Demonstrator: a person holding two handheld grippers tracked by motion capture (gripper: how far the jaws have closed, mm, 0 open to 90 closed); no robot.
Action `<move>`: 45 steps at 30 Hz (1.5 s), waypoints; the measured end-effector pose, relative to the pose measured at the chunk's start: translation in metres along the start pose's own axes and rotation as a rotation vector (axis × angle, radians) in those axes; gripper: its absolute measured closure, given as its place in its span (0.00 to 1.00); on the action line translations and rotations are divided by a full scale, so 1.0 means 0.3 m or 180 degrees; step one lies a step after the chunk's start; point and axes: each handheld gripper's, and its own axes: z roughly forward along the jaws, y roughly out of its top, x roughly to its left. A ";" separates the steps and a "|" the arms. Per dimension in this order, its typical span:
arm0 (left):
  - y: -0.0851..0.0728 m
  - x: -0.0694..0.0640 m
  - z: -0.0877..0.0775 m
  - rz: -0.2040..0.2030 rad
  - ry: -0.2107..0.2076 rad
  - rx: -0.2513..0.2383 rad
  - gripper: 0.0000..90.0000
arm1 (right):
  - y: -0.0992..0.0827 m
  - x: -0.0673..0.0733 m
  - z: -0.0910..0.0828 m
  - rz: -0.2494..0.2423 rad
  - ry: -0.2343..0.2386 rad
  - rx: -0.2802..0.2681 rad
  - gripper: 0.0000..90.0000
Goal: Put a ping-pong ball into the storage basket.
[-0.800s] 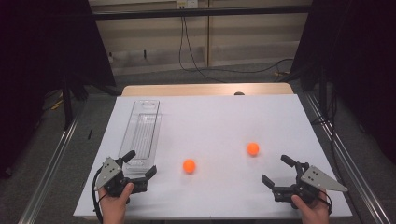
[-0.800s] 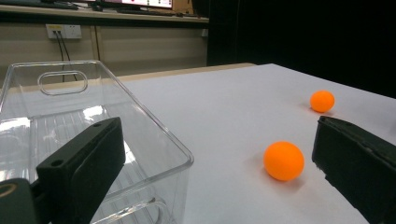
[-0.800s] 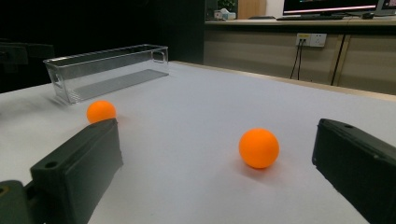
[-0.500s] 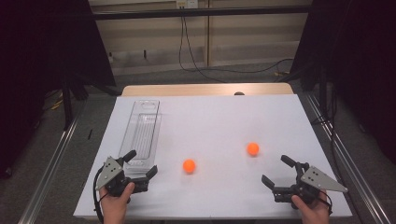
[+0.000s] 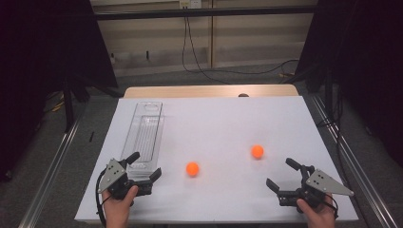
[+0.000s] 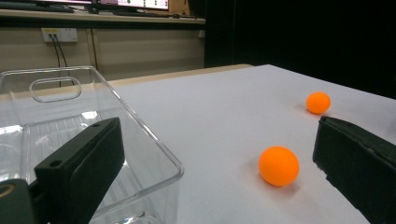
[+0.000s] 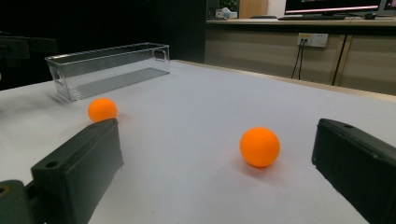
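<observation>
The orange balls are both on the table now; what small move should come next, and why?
Probably the right claw should ease forward toward the nearer orange ball. Its jaws stand open and empty, and in the right gripper view that ball lies just ahead between them. The left claw is also open, beside the clear bin, with the other ball off to its side.

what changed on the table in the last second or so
Nothing visibly moved. The left gripper and right gripper sit open near the front edge, holding nothing; both orange balls and the clear tray lie where they were.
</observation>
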 end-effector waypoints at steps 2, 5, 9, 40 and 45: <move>0.003 -0.006 0.005 -0.0010 -0.0027 0.0003 0.02 | 0.001 0.001 -0.001 0.0007 -0.0001 -0.0002 0.01; 0.006 -0.008 0.007 0.0011 -0.0041 0.0013 0.02 | 0.001 0.001 -0.001 0.0008 0.0003 -0.0006 0.01; 0.009 -0.013 0.015 -0.0007 -0.0067 0.0008 0.02 | 0.000 0.002 0.000 0.0005 0.0007 0.0002 0.01; 0.019 -0.052 0.083 0.0016 -0.0201 0.0100 0.01 | -0.001 0.002 -0.007 -0.0022 0.0016 -0.0006 0.01; 0.020 -0.056 0.088 0.0024 -0.0212 0.0129 0.01 | 0.000 0.002 -0.008 -0.0026 0.0020 -0.0004 0.01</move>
